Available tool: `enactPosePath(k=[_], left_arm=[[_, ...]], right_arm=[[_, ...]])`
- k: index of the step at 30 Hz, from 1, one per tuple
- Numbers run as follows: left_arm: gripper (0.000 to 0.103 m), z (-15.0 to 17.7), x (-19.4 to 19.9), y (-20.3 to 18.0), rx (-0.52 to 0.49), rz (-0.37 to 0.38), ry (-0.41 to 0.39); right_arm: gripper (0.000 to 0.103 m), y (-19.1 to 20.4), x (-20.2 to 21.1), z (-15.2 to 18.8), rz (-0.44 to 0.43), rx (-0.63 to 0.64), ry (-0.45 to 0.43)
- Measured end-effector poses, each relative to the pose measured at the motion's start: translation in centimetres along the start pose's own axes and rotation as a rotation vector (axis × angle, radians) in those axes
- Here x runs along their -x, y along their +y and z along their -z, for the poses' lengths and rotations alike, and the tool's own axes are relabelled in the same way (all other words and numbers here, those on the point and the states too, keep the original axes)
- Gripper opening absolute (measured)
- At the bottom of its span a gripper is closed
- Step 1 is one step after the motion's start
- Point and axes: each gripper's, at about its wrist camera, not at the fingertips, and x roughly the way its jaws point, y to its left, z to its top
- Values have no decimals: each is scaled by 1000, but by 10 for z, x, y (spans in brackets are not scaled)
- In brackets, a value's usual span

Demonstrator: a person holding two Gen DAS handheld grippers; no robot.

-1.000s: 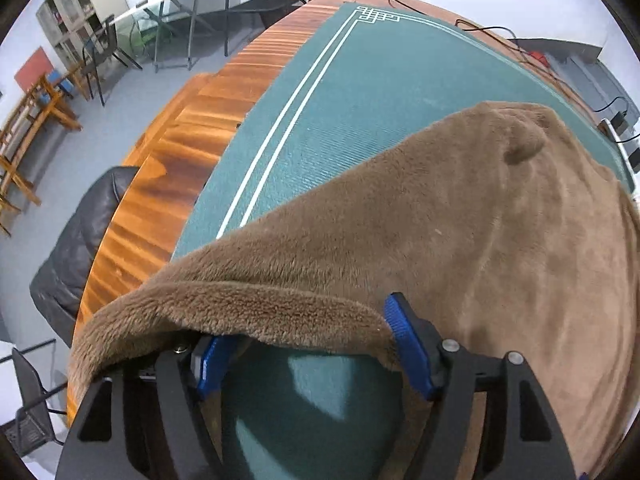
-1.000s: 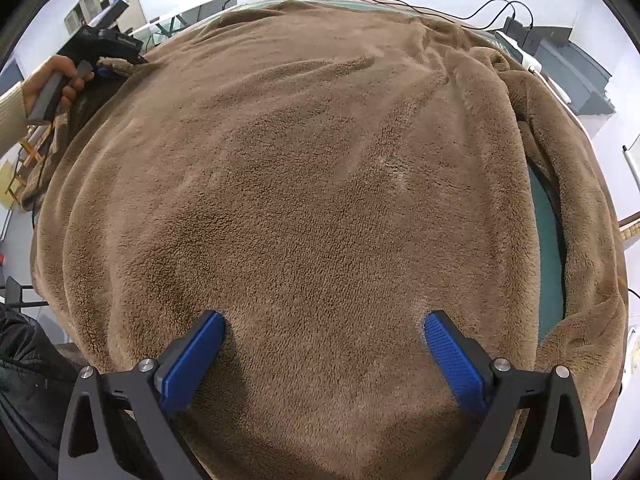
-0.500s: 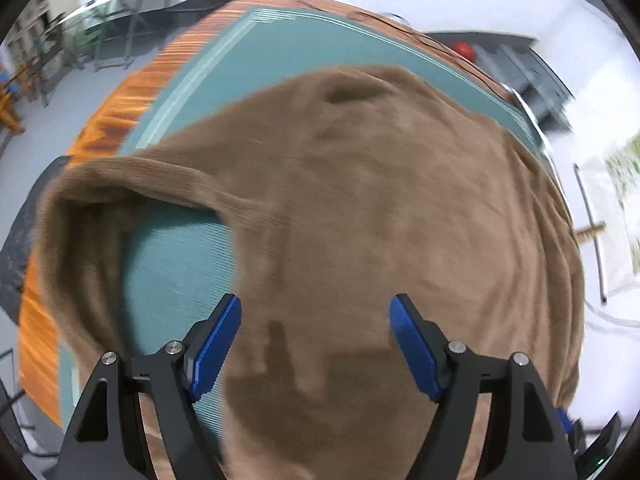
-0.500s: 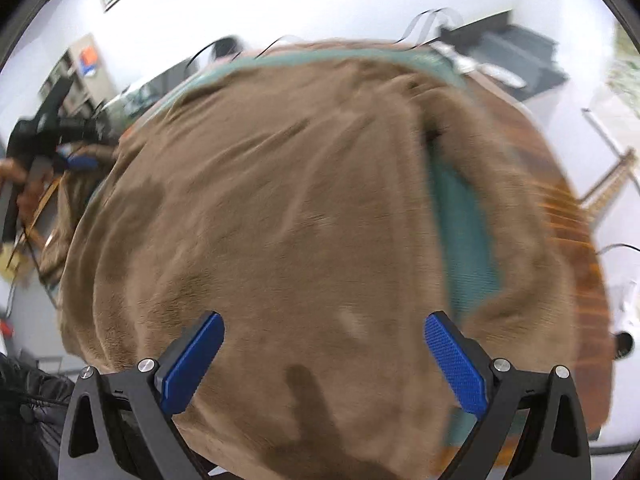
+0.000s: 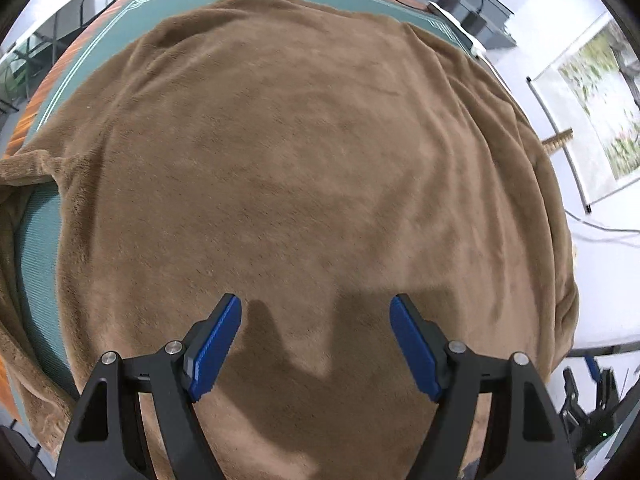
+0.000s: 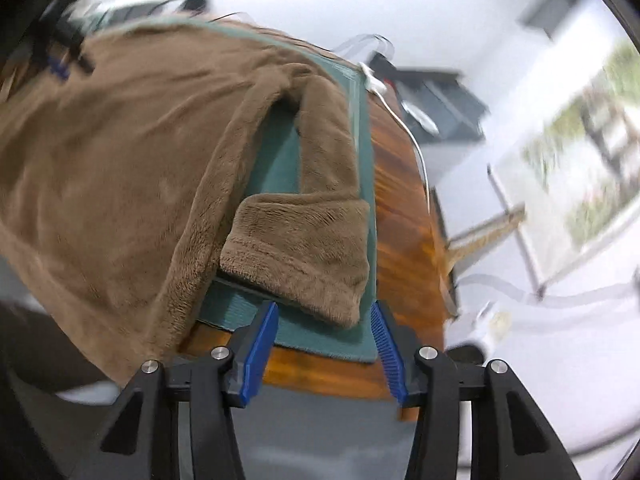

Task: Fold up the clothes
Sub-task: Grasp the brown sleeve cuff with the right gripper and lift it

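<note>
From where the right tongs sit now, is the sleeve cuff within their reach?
Probably yes. The right tongs have just been closing, and the sleeve cuff of the brown fleece garment lies right ahead on the green mat. Nothing stands between them; the pads do not look pressed on it yet.

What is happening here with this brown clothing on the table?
A person with a gripper in each hand is folding a brown fleece garment spread on a green mat on a wooden table. The left gripper hovers open above the body, holding nothing. The right gripper has just been closing near the sleeve cuff, with nothing pinched yet.
</note>
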Motion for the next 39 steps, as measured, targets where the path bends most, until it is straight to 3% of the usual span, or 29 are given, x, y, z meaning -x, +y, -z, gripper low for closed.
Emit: enactPosePath(k=[5, 8, 16, 17, 19, 22, 25, 31, 35, 39], left_arm=[[80, 10, 9, 5, 9, -1, -6], [80, 17, 15, 15, 40, -6, -2], [80, 31, 18, 30, 85, 5, 25], [80, 32, 18, 28, 80, 4, 29], [80, 33, 18, 24, 69, 6, 33], [80, 31, 19, 17, 49, 15, 29], [80, 24, 18, 11, 34, 18, 25], [80, 17, 12, 7, 31, 40, 44], [80, 15, 2, 5, 27, 48, 64], [80, 13, -2, 8, 27, 42, 79]], right_arm=[[51, 32, -15, 4, 73, 231, -24], [51, 37, -27, 1, 63, 263, -39], [50, 26, -50, -27, -119, 161, -23], [48, 15, -52, -30, -160, 91, -13], [26, -5, -54, -37, -242, -48, 7], [16, -53, -50, -46, -343, -304, -19], [15, -104, -38, -52, -388, -535, -90], [15, -202, -19, -39, -385, -927, -255], [15, -225, -21, -10, -373, -1082, -246], [15, -209, -30, 11, -378, -1077, -163]])
